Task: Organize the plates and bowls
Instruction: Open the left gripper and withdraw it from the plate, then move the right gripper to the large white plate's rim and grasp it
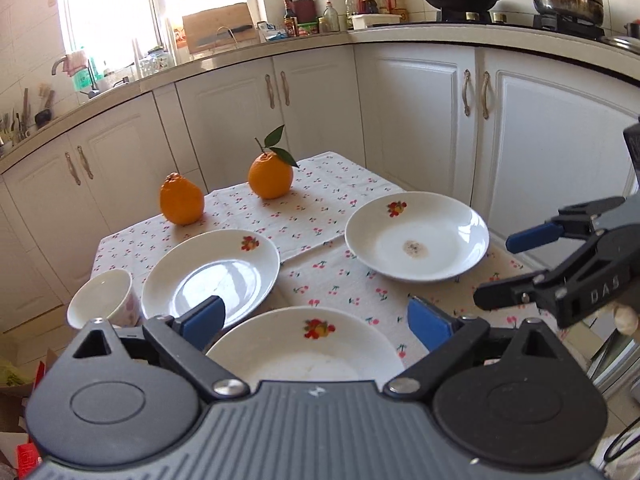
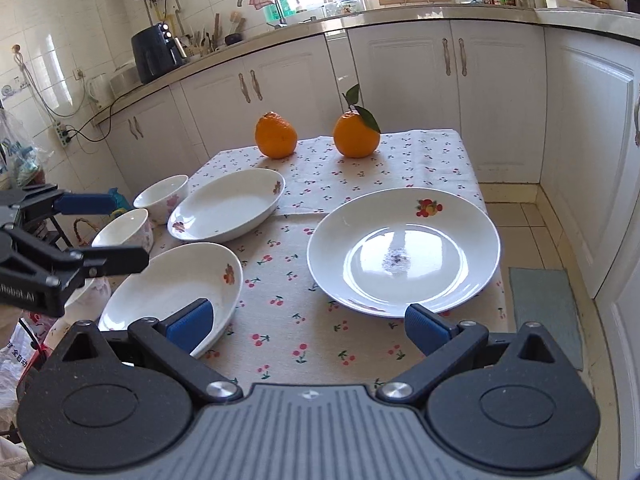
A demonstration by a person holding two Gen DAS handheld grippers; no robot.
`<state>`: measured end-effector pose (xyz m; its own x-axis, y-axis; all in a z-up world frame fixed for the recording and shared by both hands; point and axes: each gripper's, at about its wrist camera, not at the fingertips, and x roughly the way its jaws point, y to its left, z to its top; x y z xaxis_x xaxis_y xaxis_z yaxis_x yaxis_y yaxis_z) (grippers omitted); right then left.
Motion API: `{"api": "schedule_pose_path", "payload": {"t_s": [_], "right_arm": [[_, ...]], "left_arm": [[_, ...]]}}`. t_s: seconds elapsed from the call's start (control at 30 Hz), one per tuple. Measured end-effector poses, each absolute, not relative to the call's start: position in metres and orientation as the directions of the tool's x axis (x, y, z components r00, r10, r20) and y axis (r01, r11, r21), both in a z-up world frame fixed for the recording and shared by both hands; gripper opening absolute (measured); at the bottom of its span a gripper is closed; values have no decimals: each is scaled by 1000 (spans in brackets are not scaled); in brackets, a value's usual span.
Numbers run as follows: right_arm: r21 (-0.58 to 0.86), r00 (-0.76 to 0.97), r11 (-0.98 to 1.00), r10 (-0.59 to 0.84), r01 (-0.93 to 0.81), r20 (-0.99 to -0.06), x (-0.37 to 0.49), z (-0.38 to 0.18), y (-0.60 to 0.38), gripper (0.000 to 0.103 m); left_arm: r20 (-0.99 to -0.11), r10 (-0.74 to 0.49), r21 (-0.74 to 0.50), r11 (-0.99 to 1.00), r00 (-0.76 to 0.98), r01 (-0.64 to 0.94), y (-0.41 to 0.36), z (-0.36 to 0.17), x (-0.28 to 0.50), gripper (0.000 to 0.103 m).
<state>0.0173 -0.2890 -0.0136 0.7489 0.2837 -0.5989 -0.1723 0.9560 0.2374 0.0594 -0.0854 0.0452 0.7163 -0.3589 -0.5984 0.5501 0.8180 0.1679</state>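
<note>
Three white dishes with fruit prints lie on the cherry-print tablecloth. The nearest dish [image 1: 304, 344] sits just below my left gripper [image 1: 316, 322], which is open and grips nothing. A second dish [image 1: 212, 272] lies to its left, beside a white bowl [image 1: 104, 300]. The round plate [image 2: 404, 252], with a dark smudge at its centre, lies ahead of my right gripper [image 2: 308, 324], which is open and empty above the cloth. In the right wrist view the two deep dishes [image 2: 172, 292] [image 2: 228, 204] and the bowls [image 2: 164, 196] are at the left, and the left gripper [image 2: 124, 232] hangs over them.
Two oranges [image 1: 182, 200] [image 1: 270, 176], one with leaves, stand at the far end of the table [image 1: 340, 184]. White kitchen cabinets [image 1: 420, 120] run close behind and to the right. Bags and boxes lie on the floor at the left [image 2: 24, 344]. A mat [image 2: 544, 304] lies on the tiled floor.
</note>
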Motion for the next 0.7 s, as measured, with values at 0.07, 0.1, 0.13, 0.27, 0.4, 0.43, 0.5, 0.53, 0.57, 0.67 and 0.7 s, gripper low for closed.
{"api": "schedule_pose_path", "payload": {"t_s": [0.07,0.1,0.13,0.27,0.4,0.43,0.5,0.53,0.57,0.67,0.7], "right_arm": [[225,744,956,290,-190,-602,17,-13,-281,103],[219,741,956,290,-195,-605,18,-13,-278,103],[212,740,958,285,-194,-609,19,-12,-275,103],[202,734,961,276,-191,-621,25,-14,-267,103],[201,725,961,275,-190,-631,29,-16,-261,103],[198,726,962,273,-190,-631,29,-16,-260,103],[184,728,964,265,-191,-632,30,-16,-257,103],[180,727,966,260,-188,-636,31,-16,-256,103],[179,725,966,260,-188,-638,31,-17,-255,103],[178,714,964,267,-200,-647,35,-19,-253,103],[170,710,964,264,-203,-652,36,-19,-252,103]], "left_arm": [[-614,-346,175,816,709,551,-76,40,48,98],[-625,-343,169,818,701,550,-71,35,43,98],[-638,-346,160,814,688,558,-66,32,39,98],[-695,-331,153,800,638,581,-47,16,28,98],[-734,-311,145,796,604,587,-36,2,25,98],[-743,-313,136,796,592,591,-34,-2,25,98],[-764,-303,118,802,569,586,-30,-12,26,98],[-777,-296,106,808,555,579,-29,-16,29,98],[-787,-293,93,813,543,575,-28,-19,30,98],[-797,-289,81,819,531,567,-25,-25,32,98],[-798,-284,82,822,532,563,-25,-27,33,98]]}}
